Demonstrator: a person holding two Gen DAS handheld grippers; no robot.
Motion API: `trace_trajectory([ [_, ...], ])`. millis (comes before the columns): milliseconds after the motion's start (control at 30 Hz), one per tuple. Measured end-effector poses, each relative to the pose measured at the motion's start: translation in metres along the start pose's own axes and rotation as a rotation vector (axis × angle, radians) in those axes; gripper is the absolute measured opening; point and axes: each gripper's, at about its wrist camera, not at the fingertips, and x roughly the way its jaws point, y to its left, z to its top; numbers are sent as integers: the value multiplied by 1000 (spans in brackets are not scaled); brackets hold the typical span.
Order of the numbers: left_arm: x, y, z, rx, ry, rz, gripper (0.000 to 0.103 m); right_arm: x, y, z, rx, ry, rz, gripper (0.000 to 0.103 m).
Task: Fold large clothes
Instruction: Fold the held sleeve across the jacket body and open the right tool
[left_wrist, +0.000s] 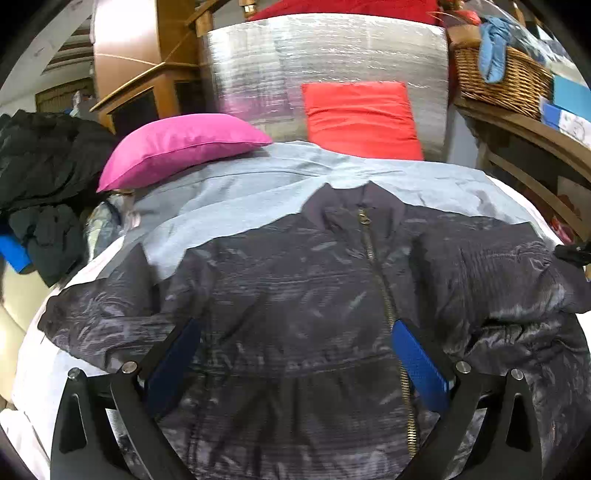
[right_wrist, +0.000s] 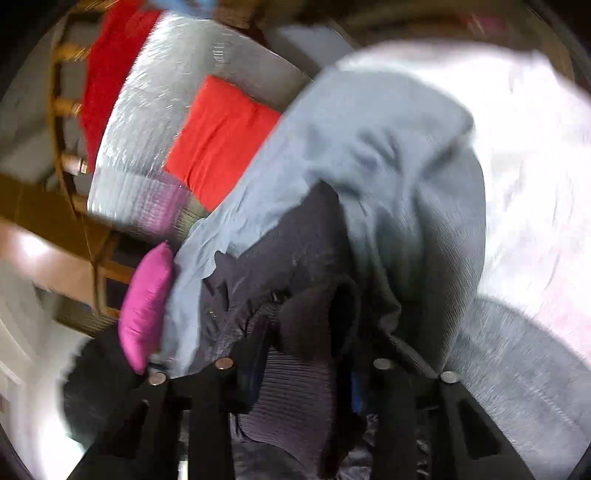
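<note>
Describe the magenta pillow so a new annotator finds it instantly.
Start from the big silver quilted backrest behind the bed. At its foot, left of the flat orange-red cushion, the magenta pillow lies on the far left edge of the light blue sheet, beyond the dark jacket. It is the only pink thing, plump with a pointed corner, unlike the flat orange-red one.

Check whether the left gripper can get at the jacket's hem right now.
Probably yes. The left gripper is open over the jacket, fingers either side of the front near the zipper. Nothing lies on the fabric there. The hem itself is below the view's edge.
</note>
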Motion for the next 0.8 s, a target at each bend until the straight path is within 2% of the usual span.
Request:
trace_trajectory([
  [33,-1,5,1,-11,-2,5,103,-1,13,-3,-58,-21,4,26],
  [100,-4,18,2,-31,-13,31,103,-6,42,-11,-171,-57,-22,26],
  [200,-10,36,0,-39,-32,71,103,-13,87,-34,-354,-130,-118,26],
  [233,-11,42,-1,-41,-35,78,103,-13,97,-40,-382,-133,-111,26],
  [267,-14,50,-2,-46,-37,89,103,-15,100,-44,-385,-121,-88,26],
  [367,-18,73,-5,-72,-35,110,103,-4,126,-55,-373,-29,55,26],
  [533,-26,127,-14,-179,-32,165,103,29,186,-84,-337,141,294,28],
  [600,-25,143,-20,-209,-15,185,103,49,201,-94,-291,211,354,59],
  [633,-24,149,-22,-222,-6,188,103,56,205,-98,-248,256,386,92],
  [667,-24,155,-25,-236,3,188,103,58,206,-101,-215,274,412,98],
  [733,-22,162,-28,-252,12,185,103,59,205,-106,-167,282,494,98],
  [800,-22,160,-28,-256,14,178,103,53,203,-106,-194,271,481,98],
])
